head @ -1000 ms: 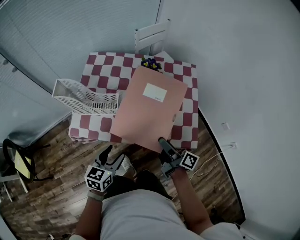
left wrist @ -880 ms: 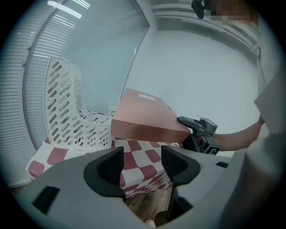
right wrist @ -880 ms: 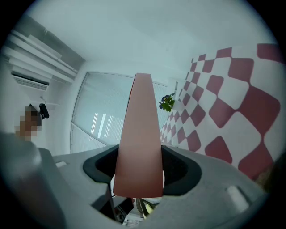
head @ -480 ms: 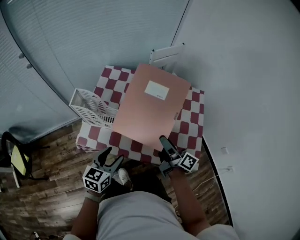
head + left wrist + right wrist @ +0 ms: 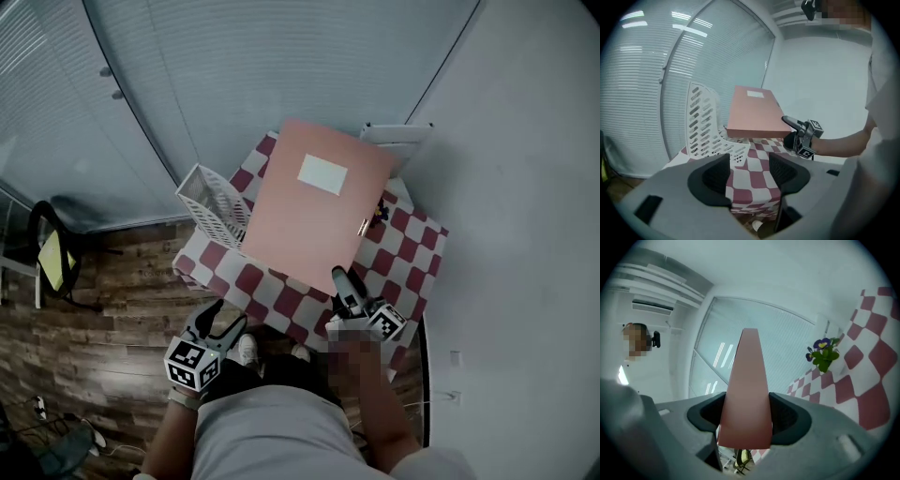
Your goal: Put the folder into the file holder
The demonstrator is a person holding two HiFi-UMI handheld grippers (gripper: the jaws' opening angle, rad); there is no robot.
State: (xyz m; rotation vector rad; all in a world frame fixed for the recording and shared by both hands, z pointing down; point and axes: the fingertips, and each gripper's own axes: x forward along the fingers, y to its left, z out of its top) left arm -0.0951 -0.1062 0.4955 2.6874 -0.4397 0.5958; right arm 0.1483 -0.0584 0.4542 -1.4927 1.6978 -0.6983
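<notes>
where head view leaves grip unclear, own view shows right gripper (image 5: pixel 746 420) clamped on folder (image 5: pixel 746 376); left gripper (image 5: pixel 749 176) apart, empty.

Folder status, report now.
Right gripper shut on folder; left gripper open, empty. Folder held above table, not yet in holder. Nothing seen blocking holder.

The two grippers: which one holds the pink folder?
The right gripper, shut on the edge of the pink folder; the left gripper hangs open and empty.
</notes>
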